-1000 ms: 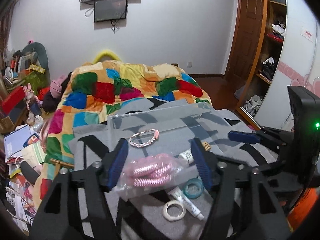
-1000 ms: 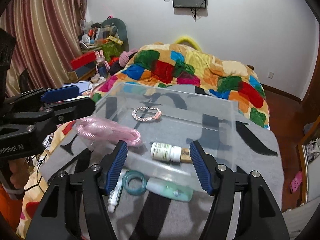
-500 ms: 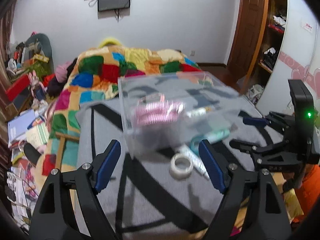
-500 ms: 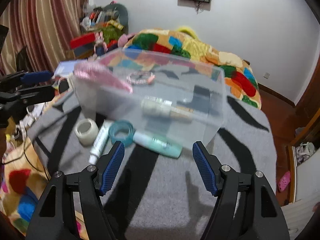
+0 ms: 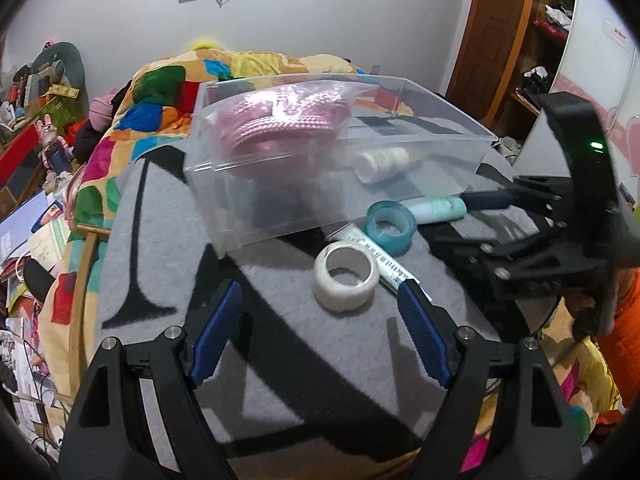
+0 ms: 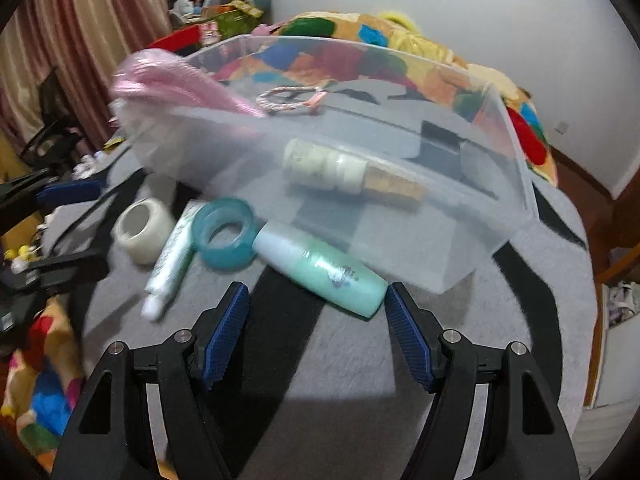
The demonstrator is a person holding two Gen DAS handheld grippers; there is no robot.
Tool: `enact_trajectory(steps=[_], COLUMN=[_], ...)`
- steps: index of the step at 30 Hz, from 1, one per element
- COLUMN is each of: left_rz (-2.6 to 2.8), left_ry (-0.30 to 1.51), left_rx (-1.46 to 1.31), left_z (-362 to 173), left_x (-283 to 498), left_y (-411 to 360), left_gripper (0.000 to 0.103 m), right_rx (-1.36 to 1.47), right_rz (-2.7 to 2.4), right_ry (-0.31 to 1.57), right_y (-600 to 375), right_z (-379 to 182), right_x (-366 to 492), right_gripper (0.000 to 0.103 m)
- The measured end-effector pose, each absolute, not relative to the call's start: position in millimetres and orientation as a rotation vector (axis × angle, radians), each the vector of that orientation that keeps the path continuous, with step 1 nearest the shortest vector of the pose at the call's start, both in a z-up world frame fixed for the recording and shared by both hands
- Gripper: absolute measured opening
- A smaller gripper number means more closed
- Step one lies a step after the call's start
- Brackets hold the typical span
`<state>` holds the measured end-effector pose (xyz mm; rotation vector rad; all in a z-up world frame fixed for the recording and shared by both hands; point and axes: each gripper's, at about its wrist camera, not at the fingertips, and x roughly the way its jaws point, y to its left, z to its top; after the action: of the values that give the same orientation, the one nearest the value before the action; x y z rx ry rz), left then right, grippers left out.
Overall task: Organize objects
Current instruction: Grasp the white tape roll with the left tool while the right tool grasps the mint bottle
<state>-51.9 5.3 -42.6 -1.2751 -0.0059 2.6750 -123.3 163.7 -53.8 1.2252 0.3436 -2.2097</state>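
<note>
Grippers sit nearest in both wrist views, each with blue-padded fingers spread wide and gripping nothing. The left gripper [image 5: 320, 320] hovers above a grey blanket with black markings [image 5: 168, 264]. The right gripper [image 6: 316, 320] hovers above the same blanket [image 6: 460, 300].

Just past the left gripper's fingertips stands a white tape roll [image 5: 346, 276], hole upward. Beside it lies a white tube with printed text [image 5: 384, 264], and a teal tape roll [image 5: 390, 224] rests partly on that tube. A mint green bottle [image 5: 438, 208] lies on its side next to the teal roll, close against the wall of a clear plastic box [image 5: 460, 152].

From the right wrist view, the mint green bottle [image 6: 324, 270] lies between the fingertips and the clear plastic box [image 6: 460, 240], with the teal tape roll [image 6: 224, 234], white tube [image 6: 172, 256] and white tape roll [image 6: 142, 230] to its left.

Inside the box are a bag of pink cord [image 5: 280, 120] leaning over one end, a small white bottle [image 5: 382, 162] and a braided pink bracelet [image 6: 288, 98].

Beyond the box spreads a multicoloured patchwork quilt [image 5: 160, 92], then a white wall [image 5: 340, 8].
</note>
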Motion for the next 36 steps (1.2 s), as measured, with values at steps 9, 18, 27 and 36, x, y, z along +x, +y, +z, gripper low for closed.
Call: enact_trajectory(steps=[9,18,27,36], left_rz=[2.655,2.648,2.681,2.74], left_ry=[-0.077,-0.11,-0.064,-0.092], left_rx=[-1.317,-1.268,-1.195,-1.017], left_z=[-56,-56,-45,5], left_x=[-61,-65,-54,-43], left_y=[3,4,10,1], left_gripper=[0.065,0.05,0.037,0.037], right_rx=[1.175,1.179,1.149,1.021], right_rz=[-2.234,-2.21,-2.257,-2.355], right_ry=[0.367,0.311,0.238,0.135], right_y=[152,158,173,186], right_z=[-52,-52,-47,-1], right_x=[-127,-110,-81,-75], right_gripper=[0.067,0.021,0.021,0.021])
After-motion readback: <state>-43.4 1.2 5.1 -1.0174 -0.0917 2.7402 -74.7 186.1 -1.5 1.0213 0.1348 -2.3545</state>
